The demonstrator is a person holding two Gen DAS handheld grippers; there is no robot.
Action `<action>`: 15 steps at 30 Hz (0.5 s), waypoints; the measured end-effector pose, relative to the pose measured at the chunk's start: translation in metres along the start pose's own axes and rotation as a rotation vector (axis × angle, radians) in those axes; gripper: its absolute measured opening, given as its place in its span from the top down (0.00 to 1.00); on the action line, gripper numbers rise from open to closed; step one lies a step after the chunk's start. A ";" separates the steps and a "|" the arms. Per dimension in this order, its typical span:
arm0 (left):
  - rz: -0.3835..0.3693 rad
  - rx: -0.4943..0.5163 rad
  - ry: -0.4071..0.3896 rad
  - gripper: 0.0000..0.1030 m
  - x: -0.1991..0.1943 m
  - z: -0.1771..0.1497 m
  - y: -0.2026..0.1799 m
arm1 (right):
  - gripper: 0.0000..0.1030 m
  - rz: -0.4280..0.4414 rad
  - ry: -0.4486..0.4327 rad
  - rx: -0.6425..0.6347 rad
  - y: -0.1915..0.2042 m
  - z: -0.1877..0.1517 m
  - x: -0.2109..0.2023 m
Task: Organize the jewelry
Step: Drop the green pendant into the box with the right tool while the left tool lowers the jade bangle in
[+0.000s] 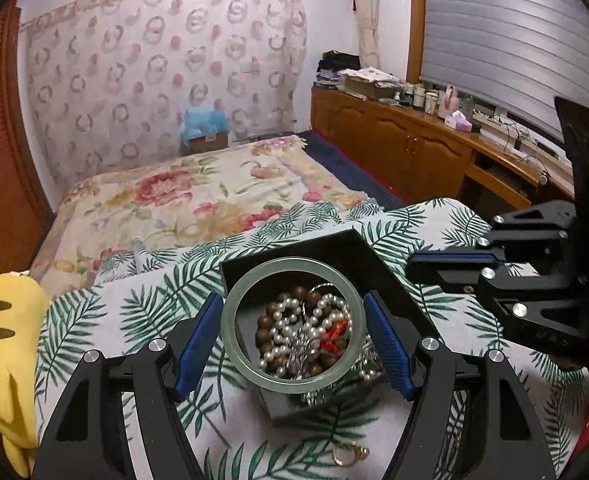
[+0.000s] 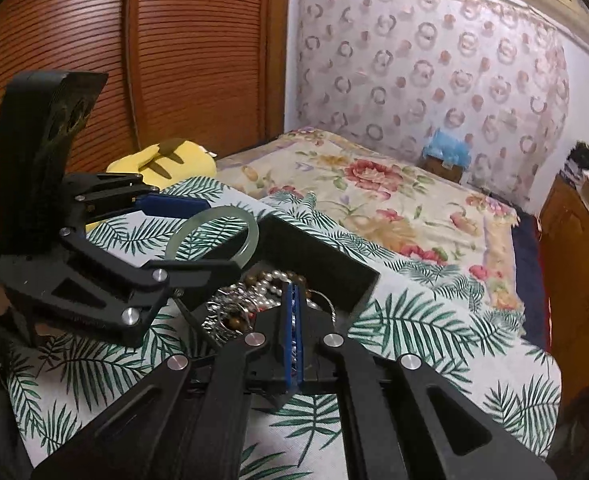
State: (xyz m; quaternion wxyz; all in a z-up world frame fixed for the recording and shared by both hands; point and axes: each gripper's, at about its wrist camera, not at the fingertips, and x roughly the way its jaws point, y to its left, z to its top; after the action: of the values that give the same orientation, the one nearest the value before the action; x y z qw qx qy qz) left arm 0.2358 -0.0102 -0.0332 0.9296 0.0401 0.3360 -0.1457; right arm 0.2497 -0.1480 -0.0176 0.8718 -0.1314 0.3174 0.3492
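My left gripper (image 1: 292,300) is shut on a pale green jade bangle (image 1: 228,328), its blue pads pressing the ring's two outer sides. It holds the bangle flat above an open black box (image 1: 334,248) on a leaf-print cloth (image 1: 134,312). Seen through the ring, the box holds a tangle of pearls (image 1: 290,320), brown wooden beads and silver chains. In the right wrist view the left gripper (image 2: 220,236) holds the bangle (image 2: 254,236) just left of the box (image 2: 318,256). My right gripper (image 2: 294,286) is shut above the jewelry heap (image 2: 262,284); its tip (image 1: 414,266) is right of the box.
A gold ring (image 1: 350,454) lies on the leaf cloth near the front edge. A yellow plush toy (image 1: 6,340) sits to the left. A floral bedspread (image 1: 198,196) stretches behind, with wooden cabinets (image 1: 394,140) on the right and slatted wardrobe doors (image 2: 174,60) on the left.
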 end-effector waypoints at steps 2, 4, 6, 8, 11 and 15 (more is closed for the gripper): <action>-0.004 0.006 0.003 0.33 0.004 0.002 -0.002 | 0.98 -0.004 0.009 0.017 -0.004 -0.005 -0.002; -0.009 0.009 0.006 0.33 0.009 0.004 -0.002 | 0.97 -0.007 0.019 0.020 -0.006 -0.010 -0.003; -0.013 0.013 0.010 0.33 0.013 0.005 -0.003 | 0.97 -0.011 0.028 0.032 -0.008 -0.017 -0.006; -0.019 0.015 0.016 0.33 0.018 0.007 -0.005 | 0.97 -0.009 0.035 0.051 -0.009 -0.025 -0.008; -0.027 0.016 0.025 0.33 0.023 0.006 -0.006 | 0.97 -0.007 0.040 0.068 -0.004 -0.036 -0.011; -0.030 0.023 0.044 0.33 0.031 0.004 -0.008 | 0.97 -0.014 0.050 0.080 -0.001 -0.045 -0.013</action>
State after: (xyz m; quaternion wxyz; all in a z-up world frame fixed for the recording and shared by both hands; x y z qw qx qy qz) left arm 0.2583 -0.0256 -0.0495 0.9192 0.0489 0.3553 -0.1627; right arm 0.2225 -0.1760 -0.0437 0.8707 -0.1072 0.3519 0.3265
